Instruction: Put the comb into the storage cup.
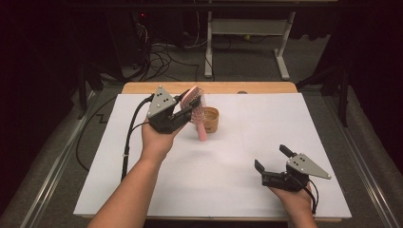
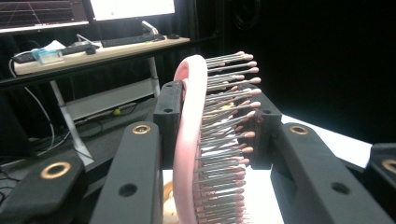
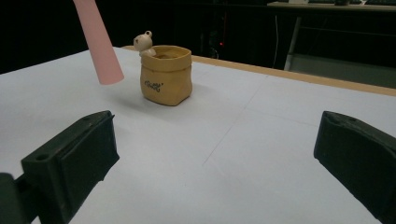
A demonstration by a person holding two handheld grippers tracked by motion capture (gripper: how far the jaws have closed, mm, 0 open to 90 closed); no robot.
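Gripping one pink hairbrush in left gripper above one tan sack-shaped pot, its writing unreadable; holding right gripper wide open nearby.

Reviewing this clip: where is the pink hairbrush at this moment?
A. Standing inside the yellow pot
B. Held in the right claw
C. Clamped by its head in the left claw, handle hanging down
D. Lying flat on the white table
C. The left claw is shut on the head of the pink hairbrush, with its handle hanging above the table beside the yellow pot.
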